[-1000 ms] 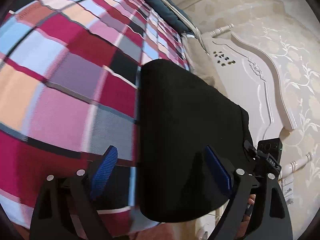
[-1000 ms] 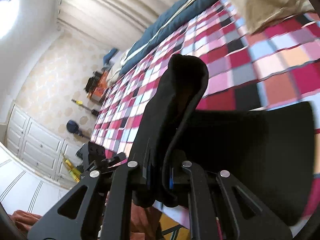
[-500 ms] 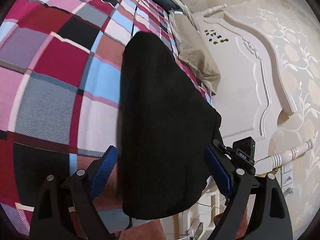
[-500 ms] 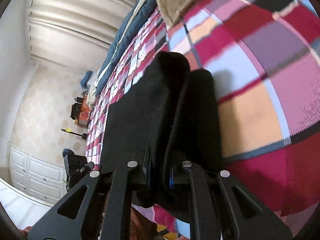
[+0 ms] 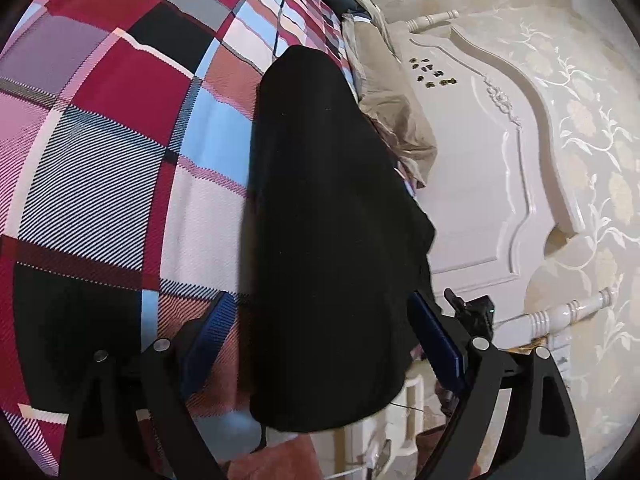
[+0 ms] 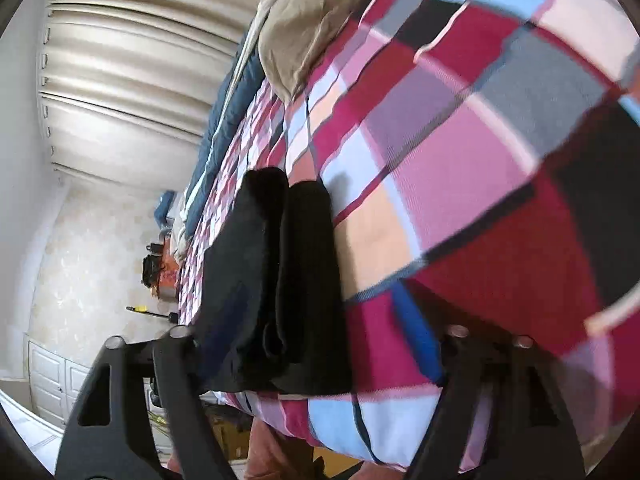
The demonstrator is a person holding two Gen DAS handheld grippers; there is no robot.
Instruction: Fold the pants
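Note:
The black pants [image 5: 328, 240] lie folded on the plaid bed cover [image 5: 112, 168]. They run lengthwise away from my left gripper [image 5: 320, 336], which is open, its blue pads [image 5: 206, 334] on either side of the near end. In the right wrist view the pants [image 6: 272, 280] show as a stack of two thick folds resting on the cover [image 6: 480, 160]. My right gripper [image 6: 304, 344] straddles that stack; its jaws are opening and its blue pad [image 6: 416, 332] stands clear of the cloth. Part of the right gripper [image 5: 474, 312] shows at the pants' right edge.
A beige pillow [image 5: 396, 120] [image 6: 304, 20] lies at the head of the bed against a white carved headboard [image 5: 492, 168]. A dark blue quilt [image 6: 224, 120] runs along the far side. Pleated curtains [image 6: 120, 80] and a white cabinet [image 6: 48, 380] stand beyond the bed.
My right gripper was shut on the raised fold of the pants; it has swung down to the bed and its jaws have parted, leaving the fold lying flat. The left gripper shifted slightly.

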